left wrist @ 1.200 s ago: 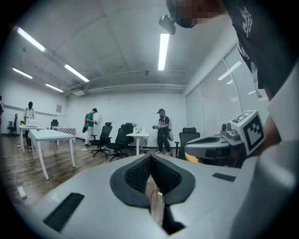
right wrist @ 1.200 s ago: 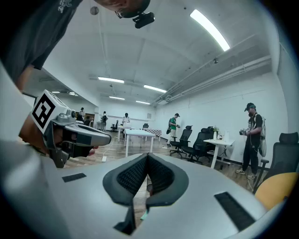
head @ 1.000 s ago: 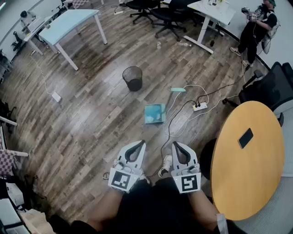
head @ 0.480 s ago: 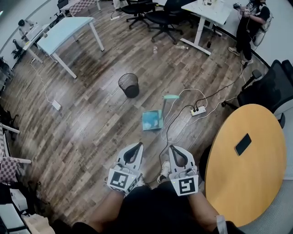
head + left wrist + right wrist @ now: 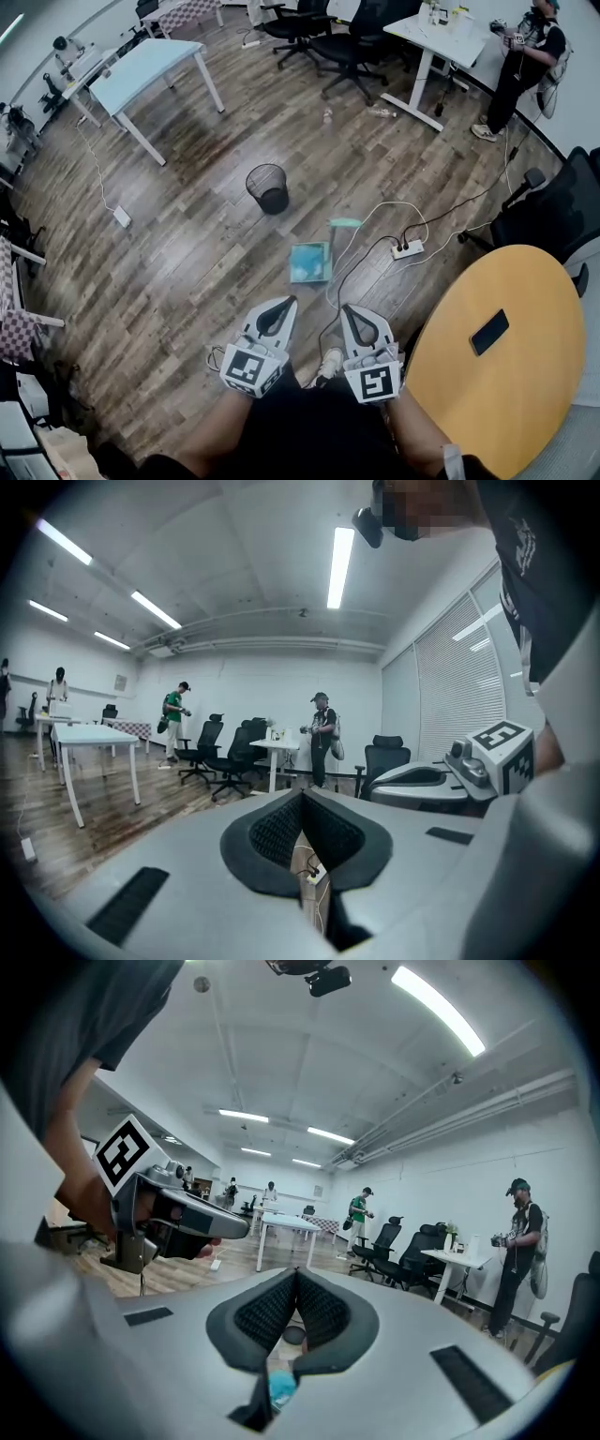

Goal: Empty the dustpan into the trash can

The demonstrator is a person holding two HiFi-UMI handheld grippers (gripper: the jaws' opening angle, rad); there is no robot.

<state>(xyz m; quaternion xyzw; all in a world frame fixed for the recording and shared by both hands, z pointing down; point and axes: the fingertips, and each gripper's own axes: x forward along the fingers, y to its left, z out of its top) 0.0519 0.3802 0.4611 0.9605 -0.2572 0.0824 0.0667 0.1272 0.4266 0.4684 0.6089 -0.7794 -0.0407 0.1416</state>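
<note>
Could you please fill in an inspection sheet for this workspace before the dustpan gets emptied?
Surface: wooden floor.
Job's things: teal dustpan lies on the floor, apart from the upright black trash can.
Clutter: phone on the round yellow table.
Grippers: left tongs and right tongs both shut, empty, short of the dustpan.
Cables: black cord and white cords run from a power strip beside the dustpan.
Surroundings: light blue table, office chairs, a standing person.

Open office workspace. White desks [image 5: 150, 61], black swivel chairs [image 5: 349, 45], wood-plank floor [image 5: 197, 272]. Ceiling strip lights [image 5: 339, 564] overhead.
</note>
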